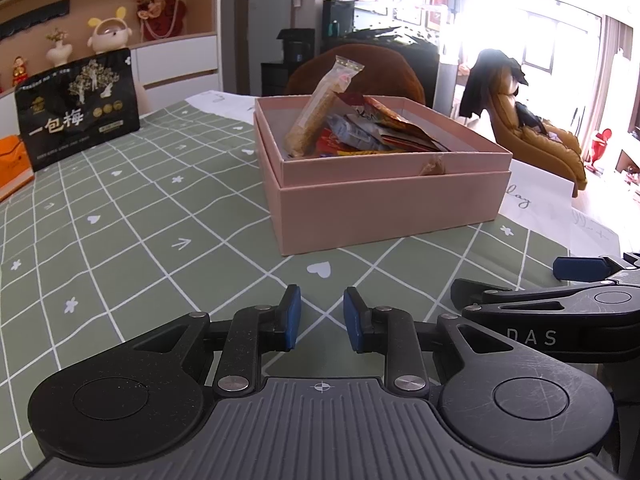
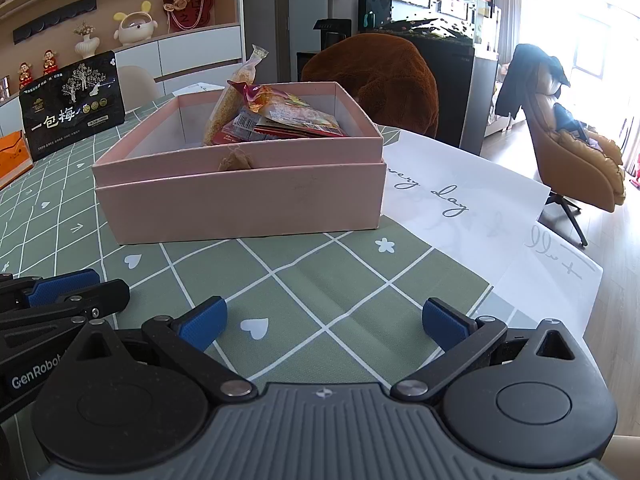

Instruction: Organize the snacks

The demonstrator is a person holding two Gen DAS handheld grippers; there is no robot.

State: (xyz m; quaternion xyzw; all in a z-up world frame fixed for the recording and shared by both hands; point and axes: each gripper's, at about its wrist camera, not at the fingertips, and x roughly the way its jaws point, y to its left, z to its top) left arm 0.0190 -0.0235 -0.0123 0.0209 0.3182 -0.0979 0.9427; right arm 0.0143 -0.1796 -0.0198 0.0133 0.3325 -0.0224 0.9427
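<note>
A pink box [image 1: 384,200] [image 2: 240,196] stands on the green checked tablecloth and holds several snack packets [image 1: 360,132] [image 2: 280,120], with a long clear packet of yellowish snack [image 1: 320,112] [image 2: 232,104] leaning upright. My left gripper [image 1: 322,318] is in front of the box, low over the cloth, its jaws a narrow gap apart and empty. My right gripper [image 2: 324,320] is wide open and empty, in front of the box, beside the left one. Each gripper shows at the edge of the other's view [image 1: 568,292] [image 2: 60,292].
A black snack bag with Chinese lettering [image 1: 76,116] [image 2: 72,108] stands at the far left, an orange packet [image 1: 12,164] [image 2: 14,152] beside it. A white sheet with writing [image 2: 460,200] lies right of the box near the table edge. Chairs stand beyond.
</note>
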